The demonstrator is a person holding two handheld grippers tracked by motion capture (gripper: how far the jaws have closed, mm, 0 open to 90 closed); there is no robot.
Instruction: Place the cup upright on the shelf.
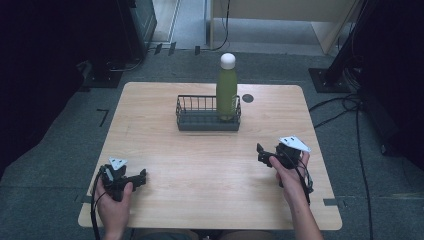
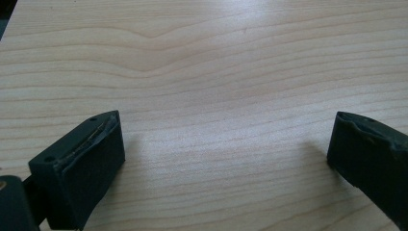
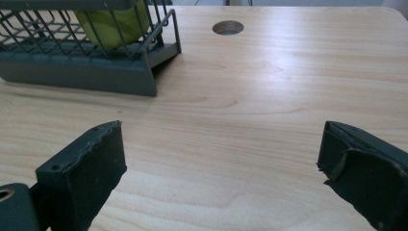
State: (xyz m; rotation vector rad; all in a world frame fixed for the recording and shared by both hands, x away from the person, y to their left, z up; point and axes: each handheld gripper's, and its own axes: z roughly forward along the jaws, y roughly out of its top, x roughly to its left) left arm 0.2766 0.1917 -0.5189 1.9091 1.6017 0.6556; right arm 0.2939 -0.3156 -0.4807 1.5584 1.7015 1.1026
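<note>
In the high view, a pale wooden table with rounded corners (image 1: 210,170) stands on a grey carpeted floor. Toward its far edge, near the middle, sits a dark grey wire basket with a solid base (image 1: 200,116). A tall green bottle with a white round cap (image 1: 226,90) stands upright inside the right end of that basket. Just right of the basket, a small dark round hole (image 1: 247,98) is set in the table top. The left gripper (image 1: 141,177) is held in the person's left hand at the near left of the table, well apart from the basket, its black jaws pointing right. The right gripper (image 1: 260,153) is held in the right hand at the near right, jaws pointing left toward the middle of the table, a grey three-cornered plate on top. Both hold nothing.

In the left gripper view, the left gripper (image 2: 226,144) has its two black jaws spread wide, with bare wood grain of the table (image 2: 216,62) between and beyond them. Nothing lies in the gap.

In the right gripper view, the right gripper (image 3: 219,149) likewise stands with its jaws spread wide and nothing between them. Farther off at the upper left is the wire basket (image 3: 82,72), with the lower part of the green bottle (image 3: 115,24) visible behind its bars at the basket's right end. The round hole (image 3: 228,27) lies to the right of the basket on the table (image 3: 288,86).
</note>
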